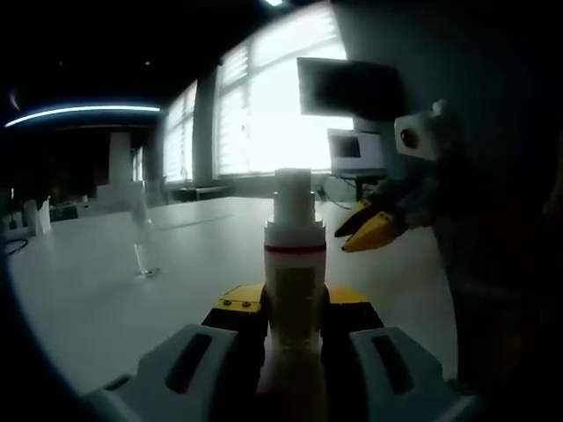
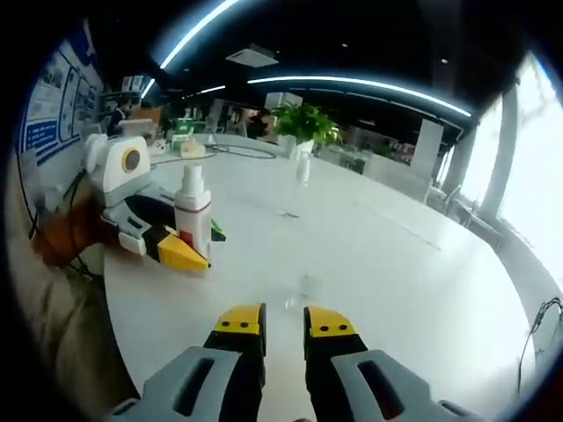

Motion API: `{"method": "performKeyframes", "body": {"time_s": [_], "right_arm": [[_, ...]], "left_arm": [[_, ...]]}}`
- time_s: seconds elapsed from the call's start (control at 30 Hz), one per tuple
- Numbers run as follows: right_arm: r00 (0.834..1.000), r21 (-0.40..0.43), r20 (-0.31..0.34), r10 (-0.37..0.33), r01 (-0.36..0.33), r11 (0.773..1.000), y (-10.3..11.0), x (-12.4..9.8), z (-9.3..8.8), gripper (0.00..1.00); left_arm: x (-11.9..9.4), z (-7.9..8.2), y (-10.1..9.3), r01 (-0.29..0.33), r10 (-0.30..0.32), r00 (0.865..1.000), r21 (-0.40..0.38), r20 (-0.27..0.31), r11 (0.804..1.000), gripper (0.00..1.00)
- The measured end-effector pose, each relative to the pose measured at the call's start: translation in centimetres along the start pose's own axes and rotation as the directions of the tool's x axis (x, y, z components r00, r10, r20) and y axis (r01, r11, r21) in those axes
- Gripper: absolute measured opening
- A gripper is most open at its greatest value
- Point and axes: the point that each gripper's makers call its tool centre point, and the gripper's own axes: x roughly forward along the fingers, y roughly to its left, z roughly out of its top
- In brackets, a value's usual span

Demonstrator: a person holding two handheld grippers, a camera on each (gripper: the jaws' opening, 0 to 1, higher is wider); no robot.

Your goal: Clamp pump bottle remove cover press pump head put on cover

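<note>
The left gripper (image 1: 295, 330) grips the pump bottle (image 1: 295, 264) by its body, the jaws closed on both sides of it, holding it upright above the white bench (image 1: 106, 290). In the right gripper view the same bottle (image 2: 193, 215) stands between the left gripper's yellow-tipped jaws at the near left of the bench (image 2: 378, 264). The pump head (image 1: 293, 195) looks bare, with no cover over it, so clamping and cover removal appear to be done.

A clear cover (image 1: 141, 237) stands upright on the bench, well to the left of the bottle and farther off; a faint clear shape (image 2: 302, 290) just ahead of the right gripper's jaws may be the same piece, though it is too pale to be sure.

The right gripper (image 2: 284, 330) hovers over the bench with its jaws nearly together and nothing between them; in the left gripper view it (image 1: 374, 227) hangs to the right of the pump head, apart from it, with its yellow tips slightly parted.

Whether the pump has been pressed yet cannot be told. Refitting the cover is left.
</note>
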Motion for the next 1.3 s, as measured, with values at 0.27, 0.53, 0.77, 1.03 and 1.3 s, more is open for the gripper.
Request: {"method": "performKeyframes", "body": {"time_s": [0.27, 0.53, 0.77, 1.03, 1.3], "right_arm": [[0.999, 0.052, -0.043, 0.003, 0.000, 0.999, -0.5, 0.8, 0.2, 0.16], [0.995, 0.080, -0.091, 0.027, -0.020, 0.997, -0.6, 1.2, 0.8, 0.17], [0.983, 0.124, -0.173, 0.054, -0.033, 0.992, -0.7, 2.1, 0.0, 0.22], [0.968, 0.117, -0.239, 0.071, -0.043, 0.992, -0.2, 2.2, -0.1, 0.24], [0.954, 0.145, -0.289, 0.075, -0.034, 0.989, -0.9, 3.1, -0.2, 0.26]], "left_arm": [[0.0, 0.0, -0.2, 0.002, -0.002, 1.000, -0.001, 0.001, 1.000, 0.14], [0.0, 0.0, -0.1, -0.001, 0.001, 1.000, -0.007, 0.001, 1.000, 0.14], [0.2, -0.1, 0.0, 0.000, 0.000, 1.000, -0.012, 0.000, 1.000, 0.15], [0.2, -0.1, 0.1, 0.006, -0.006, 1.000, -0.014, 0.003, 1.000, 0.14], [0.1, 0.0, 0.0, 0.009, -0.009, 1.000, -0.017, 0.006, 1.000, 0.14]]}}
